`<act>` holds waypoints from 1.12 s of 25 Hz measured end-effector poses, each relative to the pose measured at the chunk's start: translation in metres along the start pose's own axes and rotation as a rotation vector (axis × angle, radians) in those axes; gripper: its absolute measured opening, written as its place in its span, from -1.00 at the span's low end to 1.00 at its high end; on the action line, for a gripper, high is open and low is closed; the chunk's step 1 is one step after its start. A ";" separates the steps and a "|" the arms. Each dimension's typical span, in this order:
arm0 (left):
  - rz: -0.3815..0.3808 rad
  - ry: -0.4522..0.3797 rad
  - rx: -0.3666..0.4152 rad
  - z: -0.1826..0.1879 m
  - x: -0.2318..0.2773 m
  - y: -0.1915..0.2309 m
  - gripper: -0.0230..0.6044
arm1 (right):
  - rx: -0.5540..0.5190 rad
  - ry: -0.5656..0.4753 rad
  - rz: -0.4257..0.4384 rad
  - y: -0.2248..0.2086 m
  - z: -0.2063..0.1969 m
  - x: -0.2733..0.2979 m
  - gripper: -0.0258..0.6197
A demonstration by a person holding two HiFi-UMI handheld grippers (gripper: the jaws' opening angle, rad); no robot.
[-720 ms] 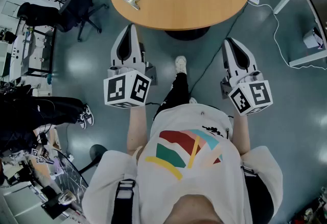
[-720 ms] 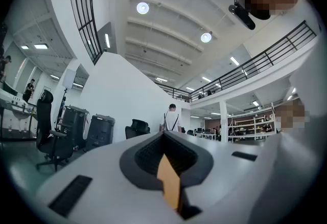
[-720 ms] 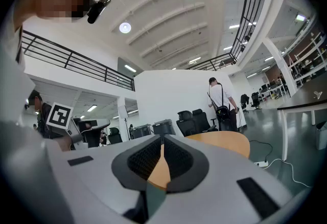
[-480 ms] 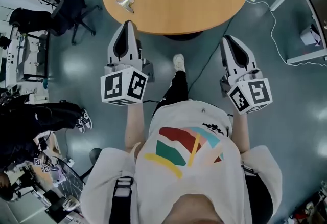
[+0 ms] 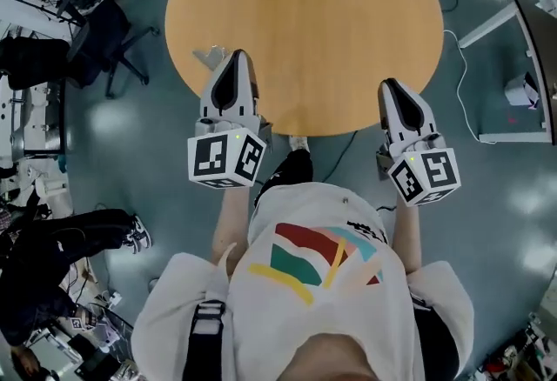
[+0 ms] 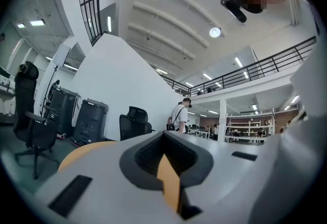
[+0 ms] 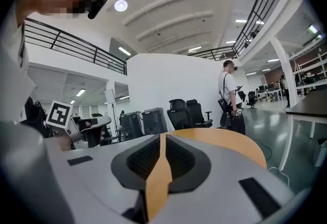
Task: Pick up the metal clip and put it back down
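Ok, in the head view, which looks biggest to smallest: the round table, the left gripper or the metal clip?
1. round table
2. left gripper, though it sits nearer the camera
3. metal clip, partly hidden

The metal clip [image 5: 210,55], small and silvery, lies on the round wooden table [image 5: 322,14] near its left edge, seemingly partly hidden by the left gripper [image 5: 233,56].

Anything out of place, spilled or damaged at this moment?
Nothing stands out. The metal clip lies on the round table near its left edge, close beside the tip of the left tongs. The left tongs and the right tongs are shut and empty.
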State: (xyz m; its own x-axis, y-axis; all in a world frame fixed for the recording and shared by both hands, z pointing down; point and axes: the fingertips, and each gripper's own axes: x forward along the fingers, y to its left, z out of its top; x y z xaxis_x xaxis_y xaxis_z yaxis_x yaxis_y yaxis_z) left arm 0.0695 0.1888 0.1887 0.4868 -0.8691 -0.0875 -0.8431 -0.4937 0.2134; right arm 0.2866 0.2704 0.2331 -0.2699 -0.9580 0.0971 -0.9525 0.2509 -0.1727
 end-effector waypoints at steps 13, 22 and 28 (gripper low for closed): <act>0.118 0.082 -0.101 -0.057 0.196 0.154 -0.79 | -0.023 0.178 0.107 -0.046 -0.016 0.277 -0.45; 0.258 0.039 -0.095 -0.040 0.171 0.214 -0.79 | 0.016 0.245 0.283 -0.003 -0.031 0.339 -0.45; 0.508 0.057 -0.088 -0.048 0.145 0.267 -0.79 | -0.162 0.253 0.537 0.043 -0.031 0.409 -0.17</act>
State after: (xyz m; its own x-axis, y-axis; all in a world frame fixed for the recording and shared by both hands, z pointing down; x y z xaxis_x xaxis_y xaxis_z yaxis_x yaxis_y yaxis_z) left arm -0.0742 -0.0676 0.2798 0.0352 -0.9942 0.1012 -0.9550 -0.0036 0.2966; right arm 0.1311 -0.1059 0.2962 -0.7244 -0.6338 0.2711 -0.6779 0.7264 -0.1132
